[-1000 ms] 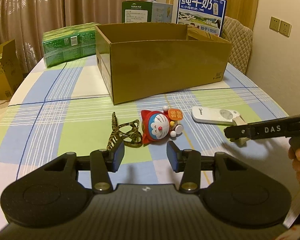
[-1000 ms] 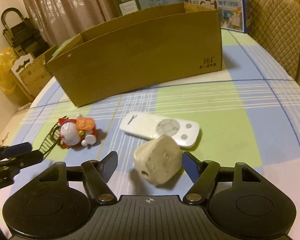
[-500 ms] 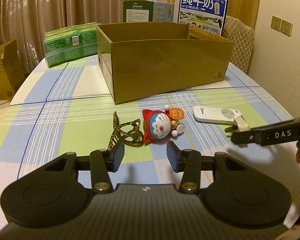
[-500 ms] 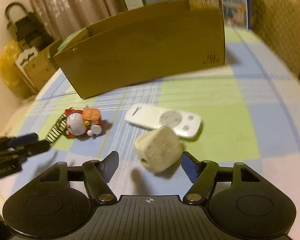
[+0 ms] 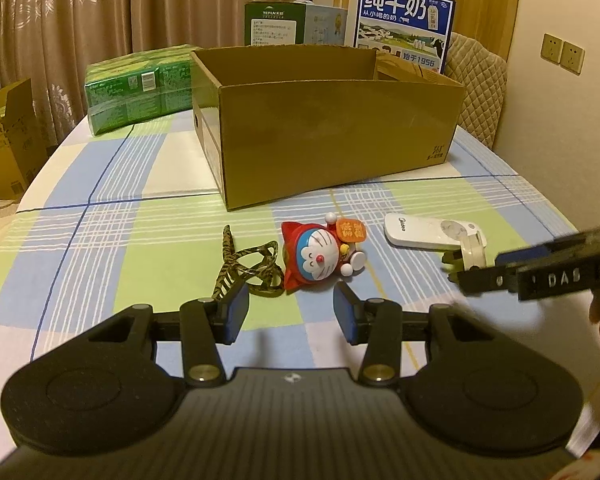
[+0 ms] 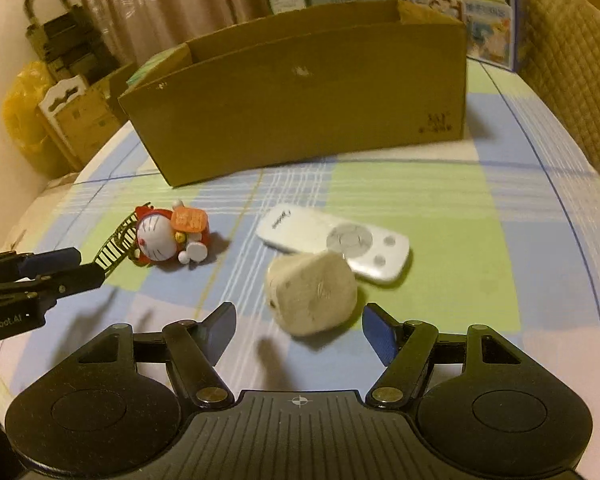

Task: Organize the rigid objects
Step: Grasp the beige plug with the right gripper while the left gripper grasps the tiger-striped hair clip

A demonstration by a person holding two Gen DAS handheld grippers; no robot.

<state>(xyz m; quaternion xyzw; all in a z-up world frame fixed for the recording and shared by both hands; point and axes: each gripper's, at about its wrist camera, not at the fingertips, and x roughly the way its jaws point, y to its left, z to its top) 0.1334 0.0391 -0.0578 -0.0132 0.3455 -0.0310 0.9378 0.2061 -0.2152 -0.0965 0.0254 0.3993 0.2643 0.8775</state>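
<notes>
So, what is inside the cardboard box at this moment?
In the left wrist view the cardboard box is open on top, and only its bare inner walls show. Its front wall hides the floor, so whether anything lies inside cannot be told.
</notes>
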